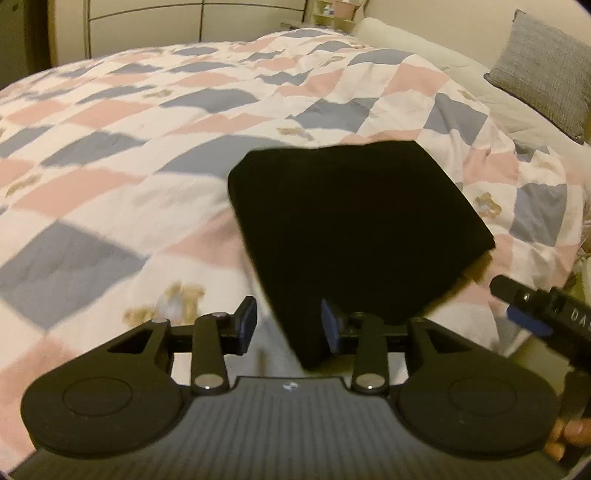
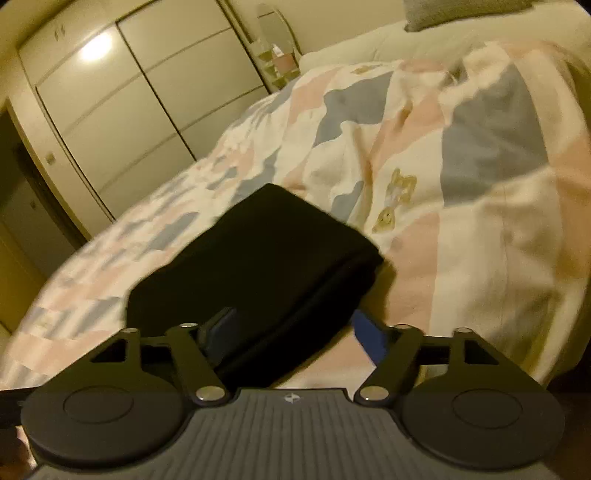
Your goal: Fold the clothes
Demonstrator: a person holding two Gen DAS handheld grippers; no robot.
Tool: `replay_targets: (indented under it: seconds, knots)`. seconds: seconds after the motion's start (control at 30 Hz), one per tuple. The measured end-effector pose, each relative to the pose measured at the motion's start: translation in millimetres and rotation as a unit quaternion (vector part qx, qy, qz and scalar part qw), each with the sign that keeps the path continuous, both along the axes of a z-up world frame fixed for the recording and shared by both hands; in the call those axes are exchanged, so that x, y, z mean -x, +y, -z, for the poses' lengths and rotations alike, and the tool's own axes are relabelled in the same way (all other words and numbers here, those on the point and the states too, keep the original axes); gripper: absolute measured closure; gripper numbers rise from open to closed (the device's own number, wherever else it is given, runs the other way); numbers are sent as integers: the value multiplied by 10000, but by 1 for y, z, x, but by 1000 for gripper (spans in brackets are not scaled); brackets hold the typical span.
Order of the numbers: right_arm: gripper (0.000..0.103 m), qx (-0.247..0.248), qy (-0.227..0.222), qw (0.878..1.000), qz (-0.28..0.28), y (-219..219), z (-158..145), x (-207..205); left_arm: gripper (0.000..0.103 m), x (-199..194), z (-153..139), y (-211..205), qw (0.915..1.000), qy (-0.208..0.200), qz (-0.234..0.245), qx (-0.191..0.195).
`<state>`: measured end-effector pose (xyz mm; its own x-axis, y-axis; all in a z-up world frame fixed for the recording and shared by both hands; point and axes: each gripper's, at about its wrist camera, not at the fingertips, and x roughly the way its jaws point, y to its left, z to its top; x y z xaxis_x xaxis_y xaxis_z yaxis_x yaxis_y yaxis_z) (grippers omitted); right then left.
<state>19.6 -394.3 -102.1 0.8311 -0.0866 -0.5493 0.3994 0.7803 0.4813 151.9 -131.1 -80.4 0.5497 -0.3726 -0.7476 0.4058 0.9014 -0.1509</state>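
The black, squarely folded fabric garment (image 1: 354, 229) lies on the pink, grey and white checked quilt (image 1: 122, 155), both the left gripper (image 1: 288, 325) and right gripper (image 2: 291, 332) gaping wide beside its near edge, so folding looks finished, and setting it aside needs a fresh grasp.

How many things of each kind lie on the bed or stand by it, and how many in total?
Folded black garment: 1
Patchwork quilt: 1
Grey cushion: 1
Wardrobe: 1
Oval mirror: 1
Total: 5
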Motion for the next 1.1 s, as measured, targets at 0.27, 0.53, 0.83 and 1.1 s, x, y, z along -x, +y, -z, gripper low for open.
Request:
replay_targets:
  seconds: [0.27, 0.53, 0.83, 1.1]
  knots:
    - [28, -400, -184, 9990, 33, 20, -16, 54, 51, 55, -41, 17, 9989, -456, -43, -134]
    - [14, -60, -624, 9980, 14, 43, -60, 93, 46, 100, -83, 35, 9947, -1025, 31, 81]
    - [12, 90, -784, 9969, -46, 54, -74, 116, 46, 109, -91, 45, 9916, -1250, 210, 242]
    - [9, -234, -615, 9978, 28, 41, -51, 110, 44, 70, -57, 45, 9952, -893, 315, 246]
